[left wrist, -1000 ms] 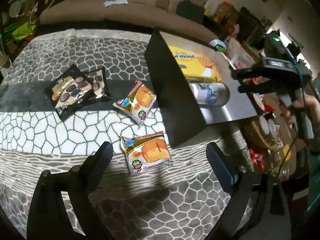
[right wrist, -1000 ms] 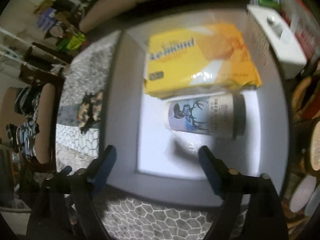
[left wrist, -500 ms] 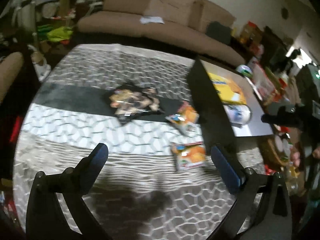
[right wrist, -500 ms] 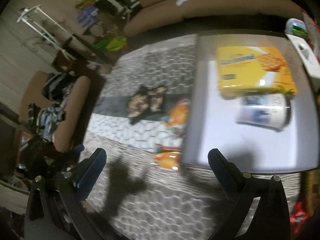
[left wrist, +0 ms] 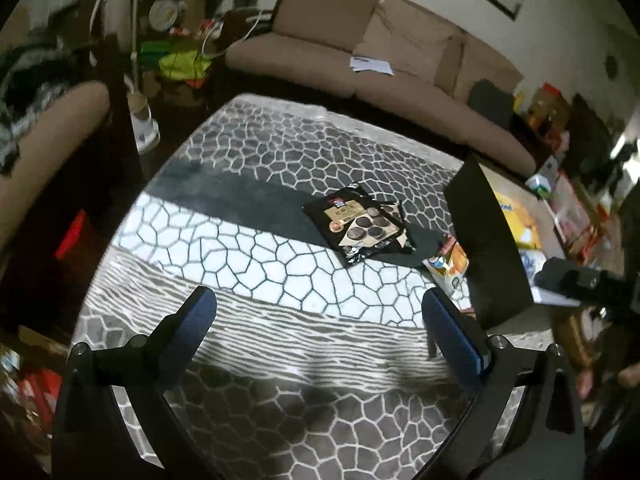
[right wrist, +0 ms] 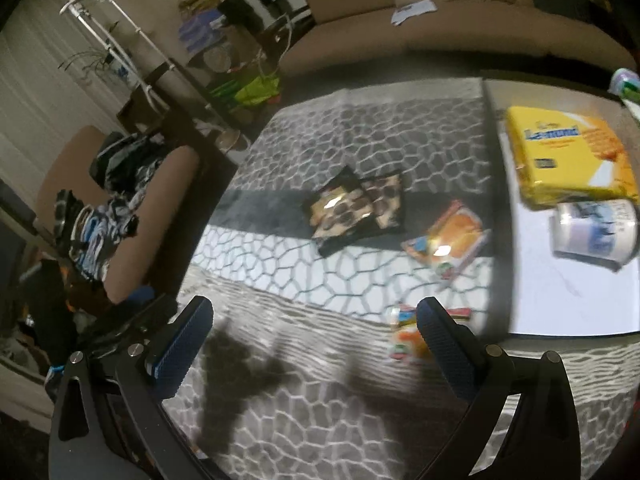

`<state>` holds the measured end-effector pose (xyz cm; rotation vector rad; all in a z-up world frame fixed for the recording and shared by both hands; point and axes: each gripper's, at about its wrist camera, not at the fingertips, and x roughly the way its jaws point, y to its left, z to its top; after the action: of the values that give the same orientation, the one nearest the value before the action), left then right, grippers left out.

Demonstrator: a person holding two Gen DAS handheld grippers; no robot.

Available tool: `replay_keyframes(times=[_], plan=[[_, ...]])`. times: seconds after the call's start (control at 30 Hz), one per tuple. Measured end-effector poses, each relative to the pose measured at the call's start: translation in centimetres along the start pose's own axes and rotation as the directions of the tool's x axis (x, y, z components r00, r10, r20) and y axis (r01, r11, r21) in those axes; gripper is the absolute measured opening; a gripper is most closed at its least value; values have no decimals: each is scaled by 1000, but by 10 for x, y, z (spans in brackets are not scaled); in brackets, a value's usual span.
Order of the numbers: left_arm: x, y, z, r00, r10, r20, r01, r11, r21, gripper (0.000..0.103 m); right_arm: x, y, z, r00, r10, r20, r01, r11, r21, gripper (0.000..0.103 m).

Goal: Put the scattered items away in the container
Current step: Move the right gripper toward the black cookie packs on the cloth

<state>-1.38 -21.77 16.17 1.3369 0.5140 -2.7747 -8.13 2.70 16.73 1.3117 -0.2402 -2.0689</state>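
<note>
A dark open box [left wrist: 494, 248] stands at the right of the patterned table; it also shows in the right wrist view [right wrist: 500, 216]. Inside lie a yellow biscuit pack [right wrist: 568, 156] and a printed cup [right wrist: 594, 232] on its side. On the cloth lie two black cookie packs [left wrist: 360, 226] [right wrist: 352, 208], an orange snack pack [right wrist: 450, 240] beside the box wall, and a second orange pack [right wrist: 406, 334] partly behind my right finger. My left gripper [left wrist: 316, 328] is open and empty above the near cloth. My right gripper [right wrist: 310, 334] is open and empty, well back from the box.
A brown sofa [left wrist: 360, 60] runs along the far side. An armchair with clothes [right wrist: 104, 208] stands at the left. Cluttered shelves and goods [left wrist: 576, 208] sit right of the box. The table's near edge curves below both grippers.
Both grippers have pulled back and up from the table. The right one has left the box interior and swung left. The left one now sees the whole table. Items have not moved.
</note>
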Motion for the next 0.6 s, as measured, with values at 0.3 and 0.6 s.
replay_keyframes(times=[0.3, 0.6], plan=[[84, 41, 7, 966, -254, -38, 222, 900, -374, 103, 74, -20, 30, 996, 61, -61, -51, 987, 154, 103], [173, 40, 10, 860, -509, -34, 399, 712, -577, 102, 120, -58, 75, 994, -5, -105, 23, 985, 171, 91]])
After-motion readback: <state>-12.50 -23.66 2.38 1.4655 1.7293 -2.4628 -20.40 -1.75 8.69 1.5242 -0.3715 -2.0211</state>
